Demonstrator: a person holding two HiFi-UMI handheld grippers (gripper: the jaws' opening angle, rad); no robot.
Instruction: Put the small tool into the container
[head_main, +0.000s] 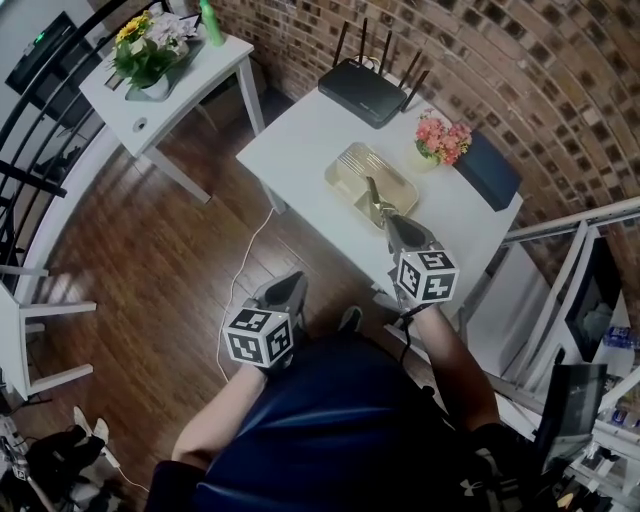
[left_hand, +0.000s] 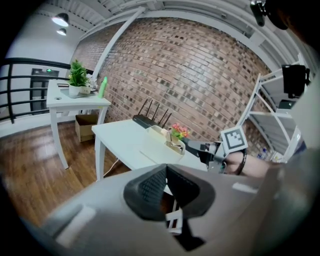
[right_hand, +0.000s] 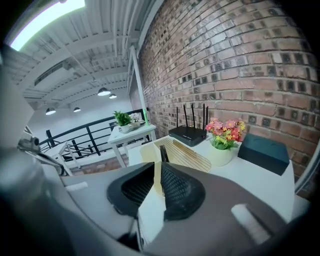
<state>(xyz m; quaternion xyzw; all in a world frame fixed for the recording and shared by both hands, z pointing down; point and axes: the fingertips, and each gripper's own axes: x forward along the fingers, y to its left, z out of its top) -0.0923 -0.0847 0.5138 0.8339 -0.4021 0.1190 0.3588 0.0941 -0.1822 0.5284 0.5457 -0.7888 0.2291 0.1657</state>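
Observation:
A beige container (head_main: 352, 168) with a ribbed section lies on the white table (head_main: 300, 140). My right gripper (head_main: 392, 222) is at the container's near end, shut on a small dark and yellowish tool (head_main: 377, 203) that points into it. In the right gripper view the thin tool (right_hand: 163, 152) sticks out past the nearly closed jaws of the right gripper (right_hand: 157, 172), over the container (right_hand: 185, 155). My left gripper (head_main: 290, 283) hangs low beside the table over the wooden floor. Its pads meet with nothing between them in the left gripper view (left_hand: 166, 172).
On the table stand a black router (head_main: 365, 90), a pot of pink flowers (head_main: 440, 140) and a dark box (head_main: 487, 170). A second white table (head_main: 160, 100) with a plant is at the far left. A white cable (head_main: 240, 275) runs on the floor. Shelving (head_main: 570, 300) rises at the right.

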